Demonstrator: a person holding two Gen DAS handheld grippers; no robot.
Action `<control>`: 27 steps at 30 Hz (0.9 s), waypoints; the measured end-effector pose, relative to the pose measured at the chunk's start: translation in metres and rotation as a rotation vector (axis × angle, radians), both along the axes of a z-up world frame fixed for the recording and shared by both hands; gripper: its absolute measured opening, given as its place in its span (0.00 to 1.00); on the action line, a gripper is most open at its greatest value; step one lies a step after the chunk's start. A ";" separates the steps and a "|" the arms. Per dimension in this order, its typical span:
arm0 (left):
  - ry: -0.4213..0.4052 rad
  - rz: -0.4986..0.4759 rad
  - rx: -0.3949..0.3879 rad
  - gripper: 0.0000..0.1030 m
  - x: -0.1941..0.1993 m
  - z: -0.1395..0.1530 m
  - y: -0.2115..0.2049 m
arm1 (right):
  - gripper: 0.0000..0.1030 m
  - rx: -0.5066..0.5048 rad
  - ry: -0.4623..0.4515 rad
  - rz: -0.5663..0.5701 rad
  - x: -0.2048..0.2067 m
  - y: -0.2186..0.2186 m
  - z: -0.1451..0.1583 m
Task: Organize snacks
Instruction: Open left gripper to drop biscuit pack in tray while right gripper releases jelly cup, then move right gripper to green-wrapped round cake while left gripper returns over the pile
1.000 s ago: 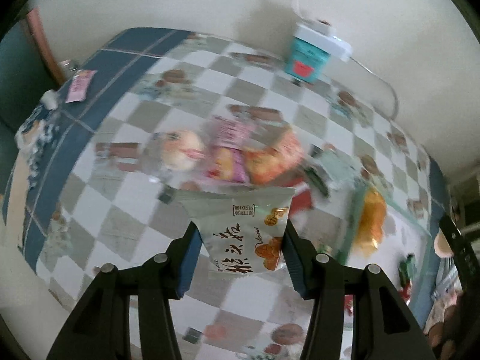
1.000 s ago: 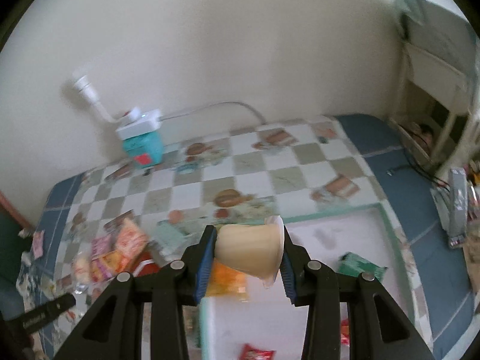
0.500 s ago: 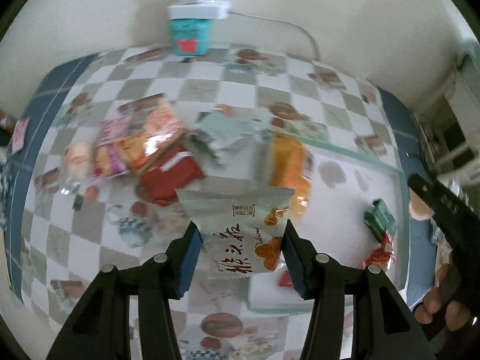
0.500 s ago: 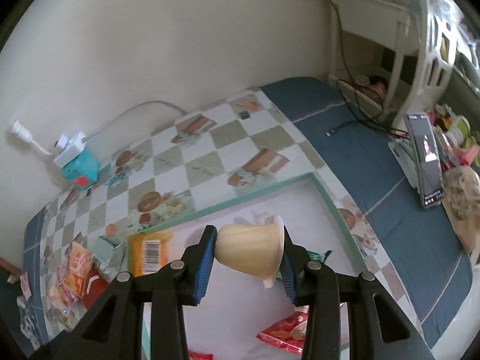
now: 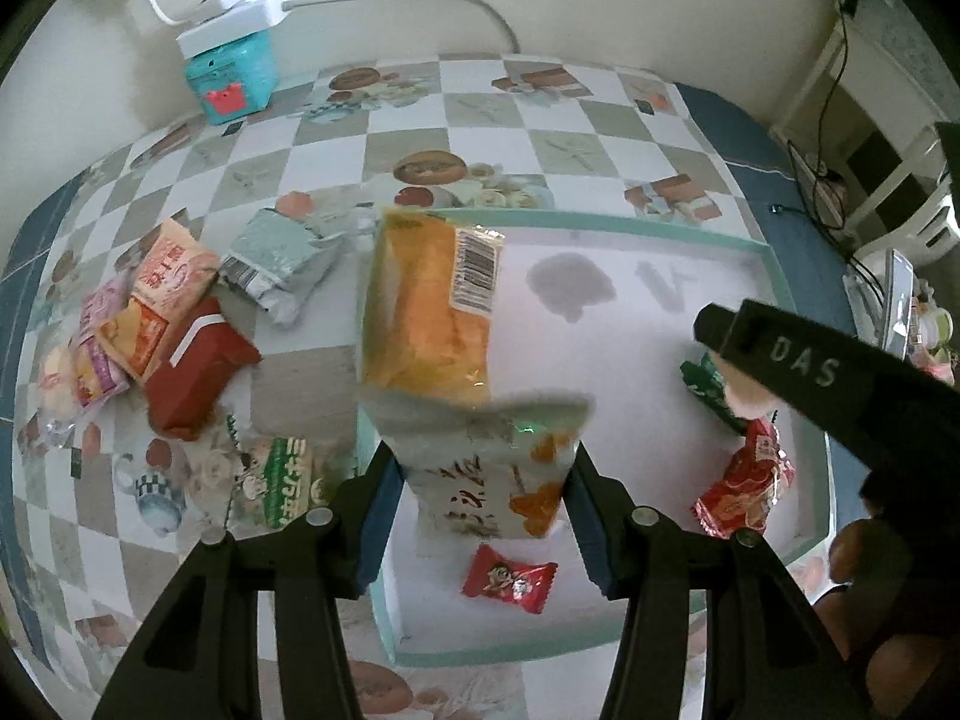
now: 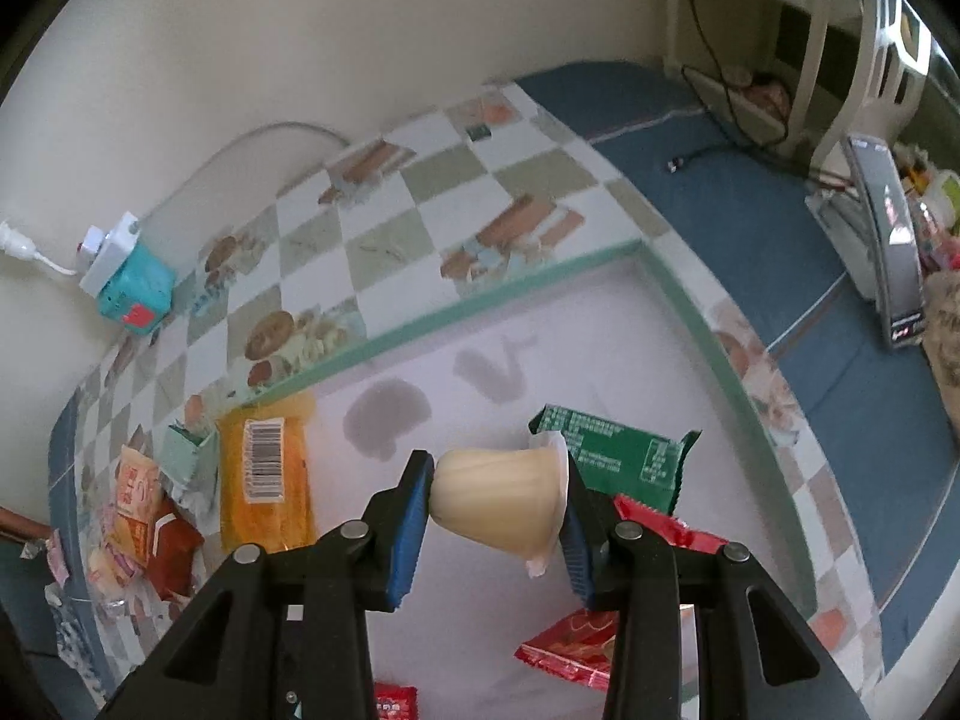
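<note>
We are holding the L gripper (image 5: pixel 483 501) above the near-left part of the white tray (image 5: pixel 798 300), fingers pointing fwd and down, pads clamping both sides of a pale snack packet (image 5: pixel 489 468) w/ orange print; packet is standing upright between the pads. We are holding the R gripper (image 6: pixel 495 513) over the tray's middle, its pads squeezing a cream jelly cup (image 6: pixel 501 498) lying sideways, rim toward the right pad. In the L view the R gripper's black arm is crossing in from the right, over the tray's right side.

Surface: checkered tablecloth (image 5: pixel 480 114) w/ food prints and a blue border, pushed against a pale wall. Teal-rimmed tray is sitting on it. A teal box (image 5: pixel 231 75) w/ a white power strip on top is standing at the wall, cable running along it. White furniture and a propped phone are showing at far right.

In the tray: an orange packet (image 5: pixel 420 312) at the left edge, a green packet (image 6: pixel 612 459) just beyond the cup, red packets (image 5: pixel 744 489) at right, a small red candy (image 5: pixel 507 579) near the front. Left of the tray, on the cloth, we are seeing a heap of snacks: a red packet (image 5: pixel 192 369), a grey-green packet (image 5: pixel 276 261), pink and orange ones, plus a green-white packet (image 5: pixel 282 480) beside the L gripper.
</note>
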State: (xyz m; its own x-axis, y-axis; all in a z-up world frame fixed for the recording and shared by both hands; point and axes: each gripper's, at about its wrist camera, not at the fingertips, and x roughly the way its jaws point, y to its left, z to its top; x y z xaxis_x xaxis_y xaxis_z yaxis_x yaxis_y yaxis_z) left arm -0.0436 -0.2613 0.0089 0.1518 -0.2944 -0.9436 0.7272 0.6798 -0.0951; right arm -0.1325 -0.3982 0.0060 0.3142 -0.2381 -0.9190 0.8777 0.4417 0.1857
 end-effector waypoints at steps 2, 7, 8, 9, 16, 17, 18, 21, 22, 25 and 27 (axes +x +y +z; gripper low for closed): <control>0.004 0.001 0.002 0.55 0.001 -0.001 0.001 | 0.42 0.006 0.005 -0.006 -0.001 0.000 -0.002; 0.003 0.012 0.012 0.67 0.005 -0.001 0.004 | 0.47 0.039 0.011 -0.012 -0.001 -0.002 -0.007; 0.002 0.016 0.012 0.67 0.007 0.000 0.005 | 0.50 0.043 0.015 -0.011 0.000 -0.002 -0.008; 0.002 0.022 0.012 0.67 0.009 0.001 0.007 | 0.51 0.042 0.020 -0.010 0.001 -0.002 -0.009; 0.033 0.139 0.004 0.81 0.039 0.004 0.035 | 0.68 0.023 0.052 0.009 0.006 0.002 -0.008; 0.039 0.171 0.001 0.82 0.046 0.005 0.041 | 0.72 0.016 0.057 0.013 0.008 0.003 -0.007; 0.046 0.204 0.000 0.82 0.054 0.005 0.049 | 0.75 0.012 0.061 0.016 0.008 0.004 -0.007; 0.061 0.315 0.009 0.84 0.078 0.003 0.074 | 0.83 -0.002 0.072 0.039 0.014 0.008 -0.006; 0.059 0.349 0.013 0.86 0.085 0.003 0.083 | 0.86 -0.006 0.075 0.046 0.015 0.009 -0.005; 0.028 0.459 0.040 0.88 0.103 0.002 0.112 | 0.98 -0.029 0.089 0.071 0.023 0.017 -0.003; 0.010 0.530 0.059 0.88 0.114 0.001 0.130 | 1.00 -0.044 0.092 0.089 0.029 0.023 -0.001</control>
